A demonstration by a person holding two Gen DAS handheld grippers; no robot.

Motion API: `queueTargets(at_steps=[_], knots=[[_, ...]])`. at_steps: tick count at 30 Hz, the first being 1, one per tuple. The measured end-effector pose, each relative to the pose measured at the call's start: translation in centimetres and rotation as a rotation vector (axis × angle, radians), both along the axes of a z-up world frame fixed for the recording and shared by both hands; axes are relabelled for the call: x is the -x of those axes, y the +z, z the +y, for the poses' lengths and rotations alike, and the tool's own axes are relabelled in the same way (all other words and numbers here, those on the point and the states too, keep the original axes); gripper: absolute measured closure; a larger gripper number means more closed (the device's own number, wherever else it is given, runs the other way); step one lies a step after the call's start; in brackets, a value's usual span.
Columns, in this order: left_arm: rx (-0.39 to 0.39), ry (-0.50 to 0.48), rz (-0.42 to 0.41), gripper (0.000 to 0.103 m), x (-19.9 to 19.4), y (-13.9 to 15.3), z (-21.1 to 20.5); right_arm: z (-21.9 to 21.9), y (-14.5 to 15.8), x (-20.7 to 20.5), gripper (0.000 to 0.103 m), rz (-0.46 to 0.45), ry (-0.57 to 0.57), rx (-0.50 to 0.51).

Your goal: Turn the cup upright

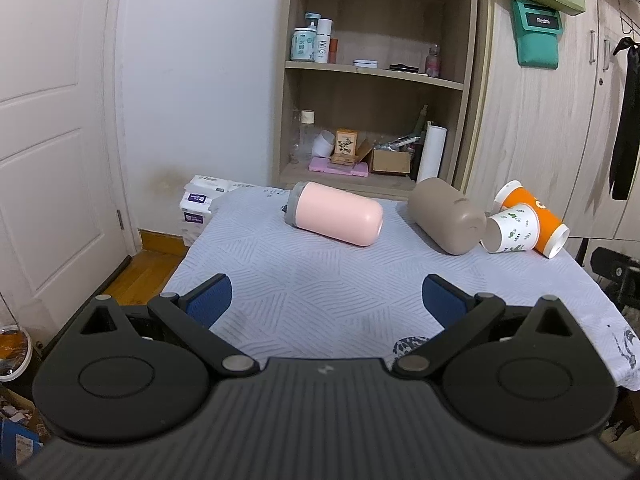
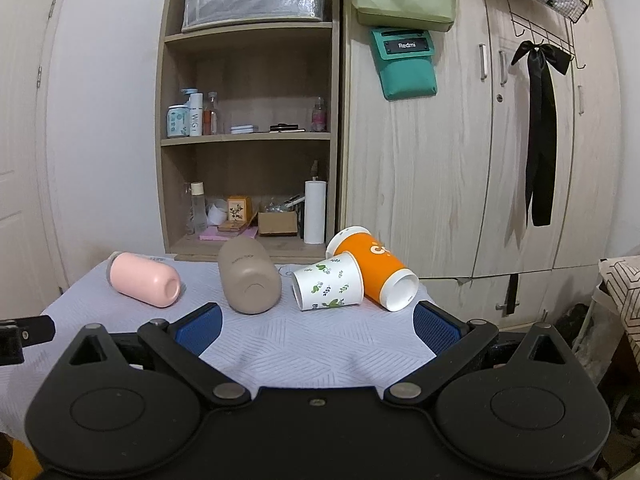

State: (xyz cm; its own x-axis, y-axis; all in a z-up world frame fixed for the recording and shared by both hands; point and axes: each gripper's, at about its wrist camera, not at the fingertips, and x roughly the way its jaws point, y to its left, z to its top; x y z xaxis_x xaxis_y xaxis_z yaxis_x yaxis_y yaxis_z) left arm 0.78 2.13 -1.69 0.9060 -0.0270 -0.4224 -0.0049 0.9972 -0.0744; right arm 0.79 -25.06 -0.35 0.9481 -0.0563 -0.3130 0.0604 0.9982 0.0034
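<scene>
Several cups lie on their sides on a table with a pale patterned cloth (image 1: 304,288). From left to right they are a pink tumbler (image 1: 336,214) (image 2: 146,279), a taupe tumbler (image 1: 446,216) (image 2: 250,276), a white paper cup with a green leaf print (image 1: 512,228) (image 2: 330,286), and an orange paper cup (image 1: 536,220) (image 2: 374,270). The white cup leans against the orange one. My left gripper (image 1: 326,300) is open and empty, short of the pink tumbler. My right gripper (image 2: 316,328) is open and empty, short of the taupe tumbler and the white cup.
An open wooden shelf (image 2: 248,140) with bottles and boxes stands behind the table. Wardrobe doors (image 2: 460,160) are to its right, with a black ribbon (image 2: 540,132) hanging on them. A white door (image 1: 52,140) and tissue packs (image 1: 200,204) are at the left.
</scene>
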Motion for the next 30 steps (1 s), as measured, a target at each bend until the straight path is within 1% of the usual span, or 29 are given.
queueTargets(at_steps=[16, 20, 23, 26, 30], knots=[[0.004, -0.012, 0.015, 0.0, -0.3, 0.0, 0.3, 0.0, -0.3, -0.4, 0.0, 0.021, -0.001, 0.004], [0.024, -0.008, 0.037, 0.0, -0.4, 0.1, 0.4, 0.0, -0.5, -0.7, 0.0, 0.023, -0.011, 0.017], [0.016, -0.004, 0.049, 0.0, -0.6, 0.3, 0.3, 0.0, -0.7, -1.0, 0.0, 0.028, -0.014, 0.027], [0.011, 0.008, 0.067, 0.0, -0.9, 0.9, 0.3, -0.3, -0.5, -1.2, 0.0, 0.025, 0.021, 0.032], [0.03, 0.0, 0.081, 0.0, -1.8, 2.2, 0.2, -1.2, -0.3, -1.6, 0.0, 0.006, 0.156, -0.015]])
